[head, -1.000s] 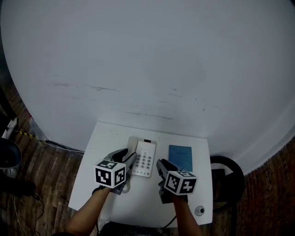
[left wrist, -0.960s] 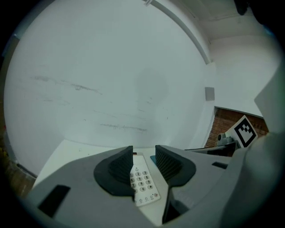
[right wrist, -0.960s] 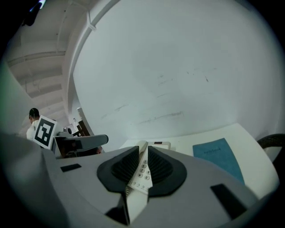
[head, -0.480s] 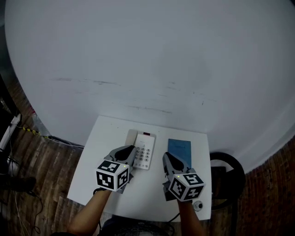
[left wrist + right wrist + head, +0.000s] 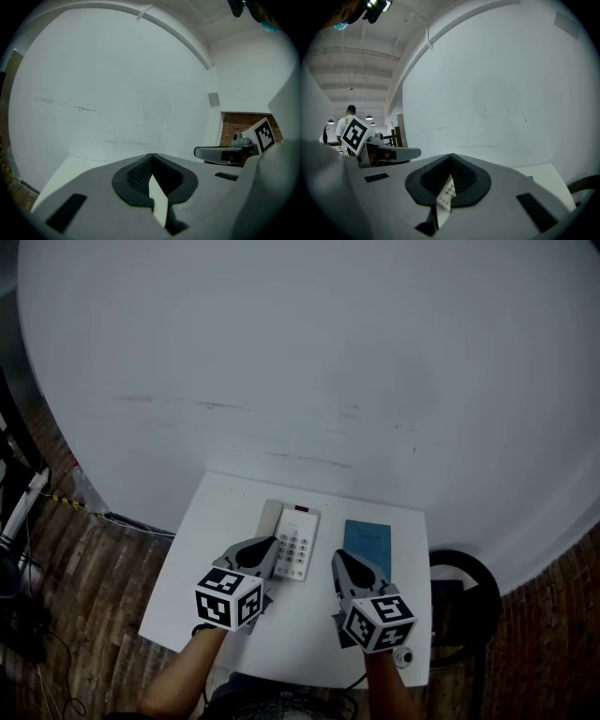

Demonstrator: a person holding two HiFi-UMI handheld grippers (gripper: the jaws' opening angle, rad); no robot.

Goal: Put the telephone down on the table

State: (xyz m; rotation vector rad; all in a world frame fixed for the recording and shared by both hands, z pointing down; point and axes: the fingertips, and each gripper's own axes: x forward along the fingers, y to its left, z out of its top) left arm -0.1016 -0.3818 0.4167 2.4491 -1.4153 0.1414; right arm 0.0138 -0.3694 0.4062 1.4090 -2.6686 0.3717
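Telephone [image 5: 293,552]: white desk set, keypad up, lying flat on the white table [image 5: 225,512], toward its far edge, handset along its left side. Nothing lifts or touches it.

Left gripper [image 5: 266,544]: jaws have just been closing and now meet, nothing between them; tip hangs just beside the phone's near left corner. Right gripper [image 5: 338,560]: jaws pressed together, empty, near the phone's right side but apart from it. Its own view shows only the keypad beyond, through the gap under the tips.

Judgement: set-down looks finished, with the phone resting on the table and both tools free. Nothing left but to clear the hands.

Surroundings: blue booklet [image 5: 367,545] just right of the phone, not touching. Small round object [image 5: 403,658] at the near right table corner, too small to identify. Black round stand [image 5: 459,592] on the floor beyond the right edge. Nothing obstructs.
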